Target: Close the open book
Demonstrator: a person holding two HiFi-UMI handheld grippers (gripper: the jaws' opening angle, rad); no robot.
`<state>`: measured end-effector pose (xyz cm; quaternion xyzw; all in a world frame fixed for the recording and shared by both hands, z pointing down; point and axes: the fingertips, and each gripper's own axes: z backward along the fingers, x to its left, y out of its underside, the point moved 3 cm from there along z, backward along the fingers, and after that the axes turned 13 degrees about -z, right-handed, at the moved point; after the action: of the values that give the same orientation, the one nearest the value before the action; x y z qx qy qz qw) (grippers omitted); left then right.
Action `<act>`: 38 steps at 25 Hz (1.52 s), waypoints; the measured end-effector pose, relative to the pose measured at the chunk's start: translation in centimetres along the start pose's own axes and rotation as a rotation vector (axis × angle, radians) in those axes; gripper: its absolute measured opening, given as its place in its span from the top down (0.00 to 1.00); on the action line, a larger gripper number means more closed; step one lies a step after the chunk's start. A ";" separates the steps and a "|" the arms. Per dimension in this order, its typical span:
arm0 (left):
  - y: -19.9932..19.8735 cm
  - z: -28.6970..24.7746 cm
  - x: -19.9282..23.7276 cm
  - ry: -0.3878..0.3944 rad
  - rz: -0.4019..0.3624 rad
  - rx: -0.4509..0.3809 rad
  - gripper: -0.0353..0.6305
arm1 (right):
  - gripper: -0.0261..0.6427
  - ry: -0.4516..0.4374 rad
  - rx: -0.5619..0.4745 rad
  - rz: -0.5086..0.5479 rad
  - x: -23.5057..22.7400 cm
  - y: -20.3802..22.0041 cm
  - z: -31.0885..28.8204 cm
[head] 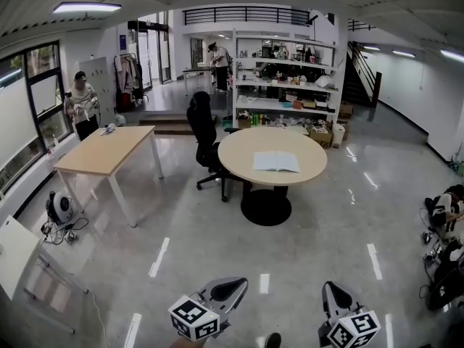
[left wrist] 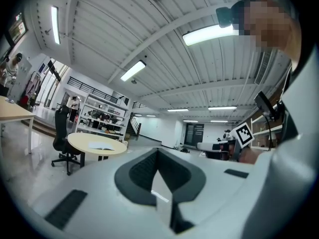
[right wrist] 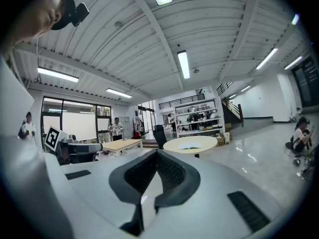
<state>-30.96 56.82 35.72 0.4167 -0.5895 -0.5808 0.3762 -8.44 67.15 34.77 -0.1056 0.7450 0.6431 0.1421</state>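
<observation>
The open book [head: 275, 162] lies flat, pages up, on the round beige table [head: 239, 158] in the middle of the room, well ahead of both grippers. My left gripper [head: 235, 287] and right gripper [head: 330, 288] show at the bottom edge of the head view, both pointing toward the table with nothing in them. In the left gripper view the jaws meet at the left gripper [left wrist: 158, 151] tip, with the book [left wrist: 101, 146] small and far at the left. In the right gripper view the right gripper [right wrist: 157, 152] is shut, and the book [right wrist: 190, 146] lies straight ahead.
A black office chair [head: 203, 133] stands at the round table's left. A rectangular wooden table [head: 109, 151] sits further left, with a person [head: 83, 104] behind it. Shelving [head: 283, 78] fills the back. Bags and gear [head: 442, 216] lie on the floor at the right.
</observation>
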 end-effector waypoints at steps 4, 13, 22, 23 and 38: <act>-0.7 -4.7 2.6 -0.017 -0.005 0.001 0.97 | 0.96 -0.026 0.003 -0.002 -3.0 -1.8 -4.2; -4.0 -16.2 7.9 -0.069 -0.018 -0.017 0.97 | 0.96 -0.105 -0.029 0.030 -11.6 -9.1 -13.1; -3.3 -25.2 14.3 -0.059 -0.017 0.017 0.97 | 0.96 -0.113 0.006 0.004 -17.5 -11.5 -23.4; -3.0 -26.1 15.5 -0.055 -0.011 0.017 0.97 | 0.96 -0.108 0.008 -0.004 -18.0 -11.5 -24.9; -1.9 -35.2 37.0 -0.027 0.013 -0.014 0.97 | 0.96 -0.058 -0.011 -0.004 -18.5 -16.1 -46.6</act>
<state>-11.84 9.46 33.84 0.4023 -0.5930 -0.5883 0.3748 10.83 18.18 32.41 -0.0891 0.7367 0.6498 0.1645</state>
